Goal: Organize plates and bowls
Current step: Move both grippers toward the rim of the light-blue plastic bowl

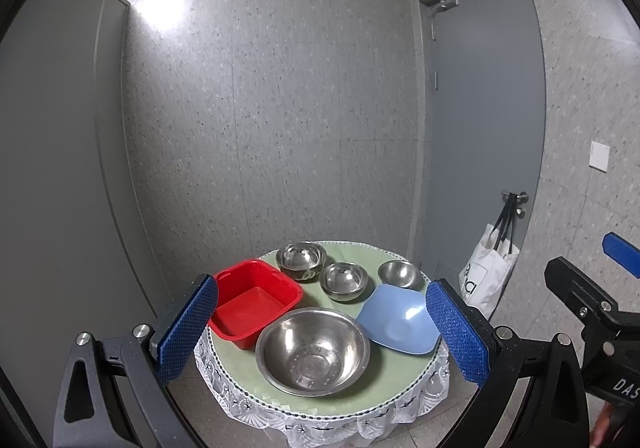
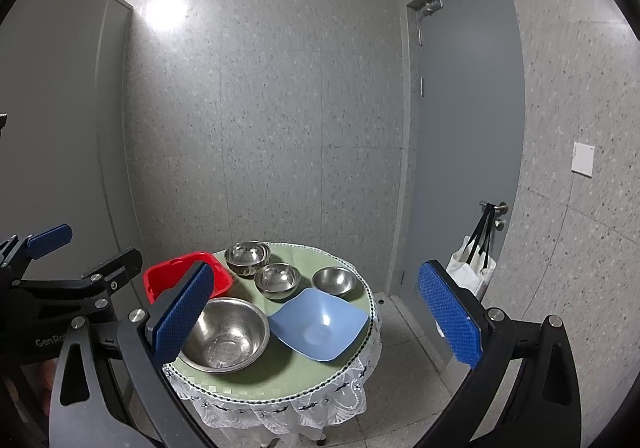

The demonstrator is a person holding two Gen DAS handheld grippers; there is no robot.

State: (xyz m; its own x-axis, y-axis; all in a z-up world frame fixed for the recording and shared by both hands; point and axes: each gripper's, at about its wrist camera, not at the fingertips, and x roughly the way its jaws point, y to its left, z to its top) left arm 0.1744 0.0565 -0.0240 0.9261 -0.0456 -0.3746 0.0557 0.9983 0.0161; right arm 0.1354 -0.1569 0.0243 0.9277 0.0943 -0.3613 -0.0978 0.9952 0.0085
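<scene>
A small round table [image 1: 384,380] with a green cloth holds a red square basin [image 1: 256,300], a large steel bowl [image 1: 312,352], a blue square plate [image 1: 396,318], two small steel bowls [image 1: 344,280] [image 1: 400,274] and a steel stack [image 1: 300,260] at the back. The same set shows in the right wrist view: basin [image 2: 160,276], large bowl [image 2: 228,334], blue plate [image 2: 320,322]. My left gripper [image 1: 320,332] is open and empty, above the near side of the table. My right gripper [image 2: 316,320] is open and empty, held back from the table.
A grey door [image 1: 484,127] stands behind on the right, with a white bag [image 1: 486,272] hanging from its handle. A speckled wall is behind the table and a grey panel [image 1: 52,167] is on the left. A lace skirt [image 1: 320,420] hangs from the table's edge.
</scene>
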